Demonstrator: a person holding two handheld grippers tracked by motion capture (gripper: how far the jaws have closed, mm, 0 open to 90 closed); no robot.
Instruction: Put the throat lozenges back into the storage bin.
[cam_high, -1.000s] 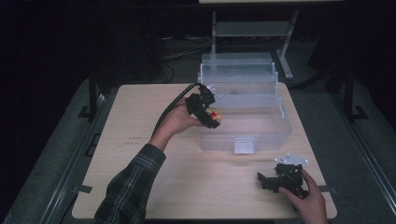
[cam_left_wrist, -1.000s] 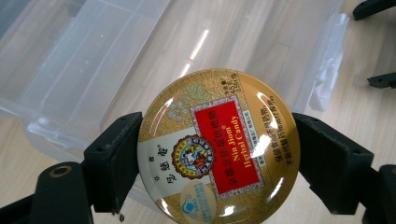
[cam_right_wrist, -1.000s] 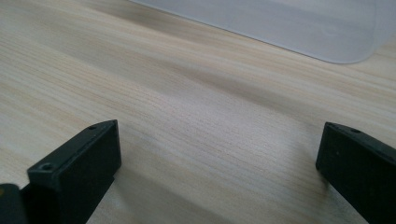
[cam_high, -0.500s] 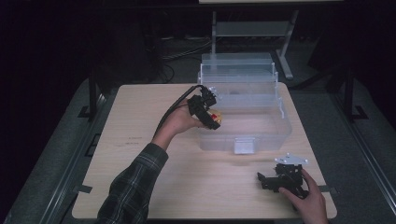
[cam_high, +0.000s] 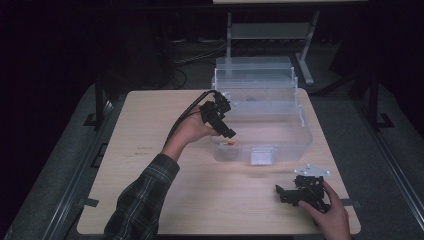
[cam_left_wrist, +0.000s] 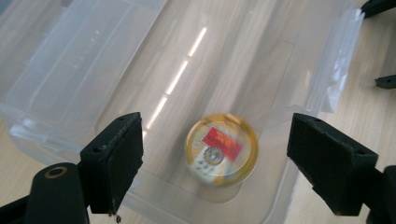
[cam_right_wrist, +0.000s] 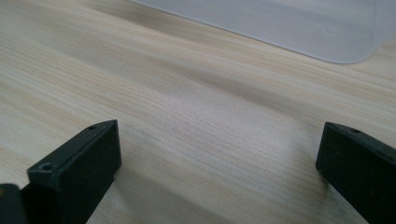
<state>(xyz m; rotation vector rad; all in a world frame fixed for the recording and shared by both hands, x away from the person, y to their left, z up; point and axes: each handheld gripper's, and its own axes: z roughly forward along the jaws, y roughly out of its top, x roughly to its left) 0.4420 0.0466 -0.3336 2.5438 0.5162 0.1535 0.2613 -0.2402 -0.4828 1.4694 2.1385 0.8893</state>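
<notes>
Now tin (cam_left_wrist: 221, 150) below parted left tongs (cam_left_wrist: 215, 154)

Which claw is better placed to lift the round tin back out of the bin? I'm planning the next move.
Left claw: open, directly above the tin inside the bin. Right claw rests on the table.

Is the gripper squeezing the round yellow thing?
No, the left gripper is wide open and the round yellow thing lies loose in the clear box.

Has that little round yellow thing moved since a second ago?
Yes. The yellow round tin has left the open left tongs and now lies down inside the clear bin.
</notes>
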